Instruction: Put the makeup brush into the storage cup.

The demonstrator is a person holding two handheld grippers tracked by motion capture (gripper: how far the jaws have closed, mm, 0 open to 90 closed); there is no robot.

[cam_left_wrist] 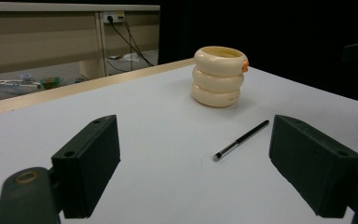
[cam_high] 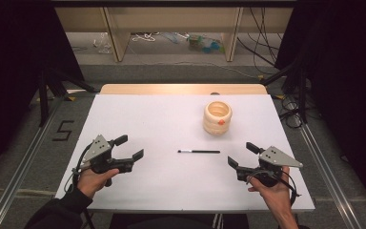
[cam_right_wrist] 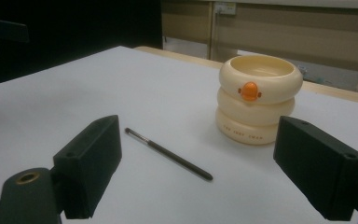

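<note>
Left hand: person's left hand (cam_high: 93,180) at the near left edge of the table, gripping the body of the left gripper, dark sleeve behind it.
Left gripper: left gripper (cam_high: 129,148) held just above the near left part of the table, grey three-cornered plate on top, pointing toward the table's middle.
Left fingers: two black fingers (cam_left_wrist: 87,163) spread wide, released, nothing between them; bare table surface seen in the gap in the left gripper view.
Right hand: person's right hand (cam_high: 272,190) at the near right edge, wrapped around the body of the right gripper.
Right gripper: right gripper (cam_high: 242,155) low over the near right part of the table, grey plate on top, pointing inward toward the middle.
Right fingers: two black fingers (cam_right_wrist: 89,164) spread wide, released, holding nothing.
Brush: thin black brush (cam_high: 199,151) lying flat on the table, about midway between the two grippers and apart from both; pale ferrule and tip toward the left gripper, plain handle end toward the right gripper.
Holder: cream holder (cam_high: 217,117) of three stacked rings, open at the top, upright on the far right half of the table, beyond the brush and not touching it; small orange duck beak and dot eyes on its upper ring facing the right gripper.
Table: white table (cam_high: 147,119) with a wooden strip along its far edge.
Surroundings: grey floor with loose cables beyond the table; pale wooden furniture legs farther off.
</note>
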